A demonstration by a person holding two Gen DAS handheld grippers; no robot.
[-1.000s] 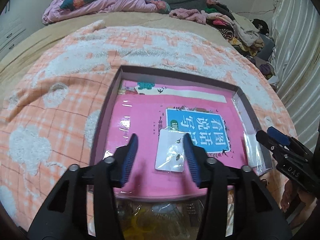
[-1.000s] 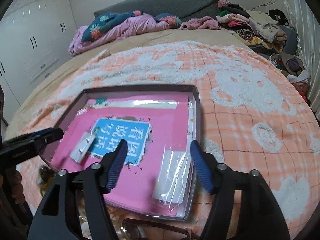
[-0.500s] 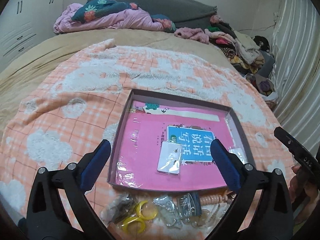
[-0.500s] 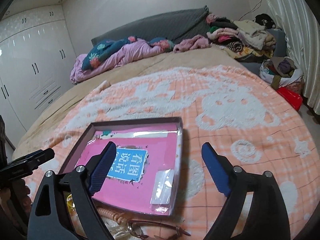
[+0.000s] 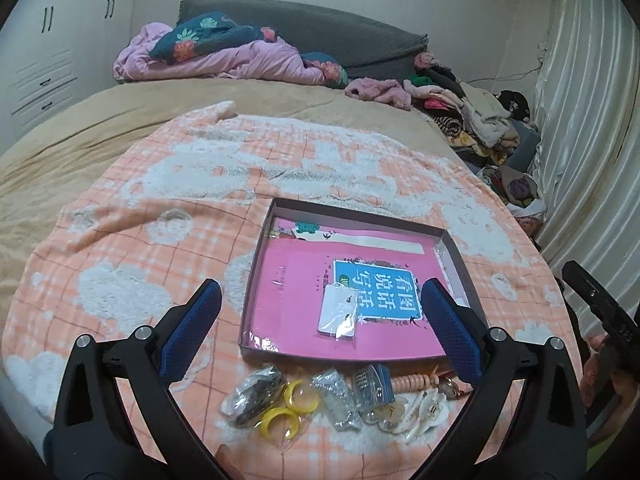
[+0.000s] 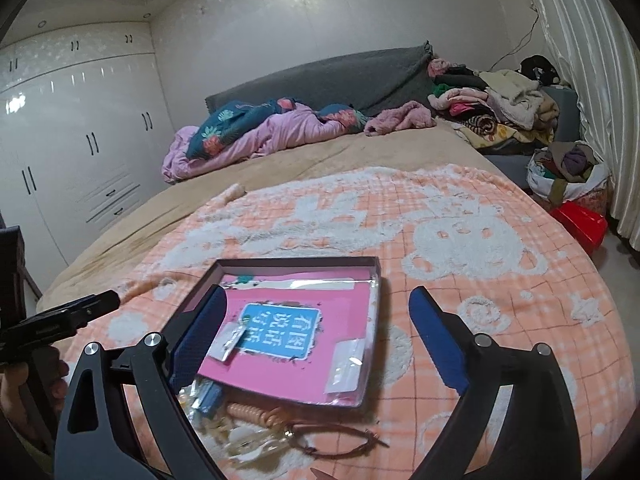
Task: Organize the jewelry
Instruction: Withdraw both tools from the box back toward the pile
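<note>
Progress early. Your left gripper (image 5: 320,328) wide open, empty; earring card (image 5: 338,311) in tray (image 5: 256,264) between jaws. Loose jewelry pile (image 5: 320,396) below them unsorted. Your right gripper (image 6: 316,340) wide open, empty; clear packet (image 6: 347,365) in tray between jaws.

The left gripper (image 5: 320,332) has its jaws spread wide, nothing between the blue pads (image 5: 192,332). The right gripper (image 6: 316,340) is spread just as wide and also holds nothing. Both are held level, raised above the bed.
</note>
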